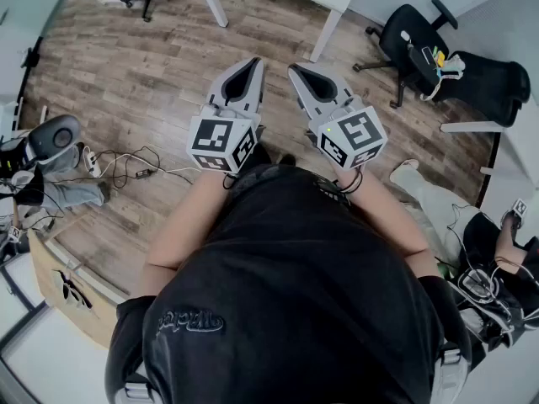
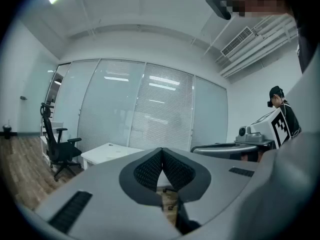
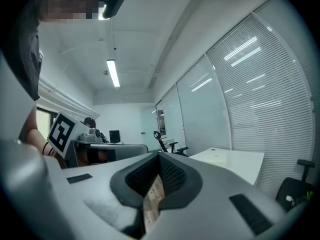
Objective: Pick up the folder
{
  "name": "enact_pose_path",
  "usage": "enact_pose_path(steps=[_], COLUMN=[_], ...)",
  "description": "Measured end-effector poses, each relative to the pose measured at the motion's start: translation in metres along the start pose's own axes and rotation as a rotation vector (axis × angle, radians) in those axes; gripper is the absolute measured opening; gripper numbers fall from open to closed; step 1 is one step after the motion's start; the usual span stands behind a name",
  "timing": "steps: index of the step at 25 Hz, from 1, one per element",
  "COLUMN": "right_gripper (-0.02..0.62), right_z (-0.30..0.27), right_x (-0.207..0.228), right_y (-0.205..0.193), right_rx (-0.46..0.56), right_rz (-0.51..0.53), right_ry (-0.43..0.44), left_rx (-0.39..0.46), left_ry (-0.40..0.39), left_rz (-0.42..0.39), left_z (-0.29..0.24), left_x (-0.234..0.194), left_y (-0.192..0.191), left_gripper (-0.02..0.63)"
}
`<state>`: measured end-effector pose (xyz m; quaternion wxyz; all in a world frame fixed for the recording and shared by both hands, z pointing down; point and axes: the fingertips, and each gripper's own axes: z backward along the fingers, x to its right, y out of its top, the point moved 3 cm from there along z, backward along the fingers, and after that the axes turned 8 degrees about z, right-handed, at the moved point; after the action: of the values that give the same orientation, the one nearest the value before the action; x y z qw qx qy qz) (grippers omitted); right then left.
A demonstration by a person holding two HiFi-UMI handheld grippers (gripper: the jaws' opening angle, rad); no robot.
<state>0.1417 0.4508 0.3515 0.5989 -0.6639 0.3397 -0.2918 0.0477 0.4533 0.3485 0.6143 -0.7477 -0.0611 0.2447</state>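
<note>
No folder shows in any view. In the head view my left gripper (image 1: 253, 62) and right gripper (image 1: 295, 69) are held side by side in front of the person's body, above a wooden floor (image 1: 152, 74). Both point forward, roughly level. The left gripper (image 2: 162, 150) has its ribbed pads pressed together with nothing between them. In its own view the right gripper (image 3: 159, 155) is shut too, and empty. Each one carries its marker cube (image 1: 221, 144) near the hand.
White table legs (image 1: 327, 32) stand ahead, with a black office chair (image 1: 414, 34) at the right. Cables (image 1: 126, 171) and a grey device (image 1: 56, 136) lie on the floor at the left. A white table (image 2: 107, 154) and a glass wall with blinds (image 2: 160, 109) are ahead. Another person (image 2: 281, 109) stands off to the side.
</note>
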Motion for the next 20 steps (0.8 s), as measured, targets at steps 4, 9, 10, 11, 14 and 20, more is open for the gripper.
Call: enact_pose_path(steps=[4, 9, 10, 11, 14, 20], right_gripper=[0.021, 0.021, 0.021, 0.021, 0.021, 0.022], right_z=[-0.008, -0.018, -0.02, -0.023, -0.035, -0.078], right_x=[0.007, 0.016, 0.017, 0.018, 0.021, 0.027], right_y=[0.001, 0.0, -0.001, -0.001, 0.0, -0.003], right_rx=[0.003, -0.006, -0.004, 0.004, 0.025, 0.002], right_rz=[-0.002, 0.006, 0.004, 0.001, -0.005, -0.019], right_ry=[0.0, -0.023, -0.027, -0.029, -0.026, -0.028], left_rx=[-0.001, -0.006, -0.007, -0.009, -0.019, -0.036], left_ry=[0.002, 0.004, 0.006, 0.008, 0.015, 0.021], left_rz=[-0.004, 0.006, 0.01, 0.014, 0.027, 0.05], left_z=[-0.009, -0.02, -0.022, -0.024, -0.03, -0.045], left_x=[-0.007, -0.017, -0.02, -0.024, -0.039, -0.08], left_y=[0.005, 0.007, 0.008, 0.008, 0.007, 0.013], left_gripper=[0.015, 0.014, 0.014, 0.014, 0.014, 0.014])
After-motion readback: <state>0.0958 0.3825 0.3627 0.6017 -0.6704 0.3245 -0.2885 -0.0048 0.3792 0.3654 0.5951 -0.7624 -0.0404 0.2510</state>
